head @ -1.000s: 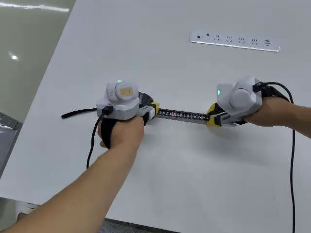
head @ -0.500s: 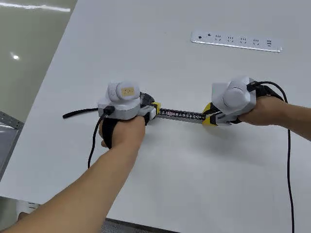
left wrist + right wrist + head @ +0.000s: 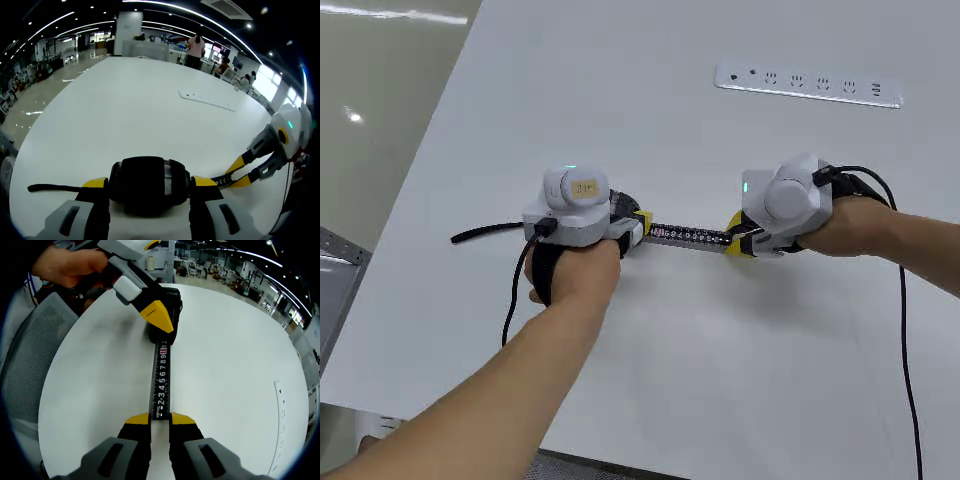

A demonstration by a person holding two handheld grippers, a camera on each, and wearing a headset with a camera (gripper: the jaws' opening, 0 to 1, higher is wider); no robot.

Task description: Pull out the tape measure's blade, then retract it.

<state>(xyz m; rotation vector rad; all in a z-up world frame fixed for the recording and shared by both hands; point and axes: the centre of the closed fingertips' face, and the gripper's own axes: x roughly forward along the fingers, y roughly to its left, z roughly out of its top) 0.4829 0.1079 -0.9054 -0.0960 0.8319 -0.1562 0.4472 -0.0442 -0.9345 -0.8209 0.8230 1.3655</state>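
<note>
The tape measure's black case (image 3: 150,185) sits clamped between the yellow-tipped jaws of my left gripper (image 3: 632,226), low over the white table (image 3: 700,340). From the case a dark blade (image 3: 688,236) with white numbers runs right to my right gripper (image 3: 734,240), which is shut on the blade's end. In the right gripper view the blade (image 3: 161,382) stretches straight ahead from my closed jaws to the case (image 3: 167,302), showing roughly a dozen centimetres. The right gripper (image 3: 235,176) also enters the left gripper view at the right.
A white power strip (image 3: 807,85) lies at the far side of the table, also in the left gripper view (image 3: 207,100). Black cables trail from both grippers. The table's left edge drops to a glossy floor (image 3: 370,90). A grey mesh chair (image 3: 30,355) stands beside the table.
My right gripper has moved left toward the case, and the exposed blade has become shorter. The left gripper and case stayed put.
</note>
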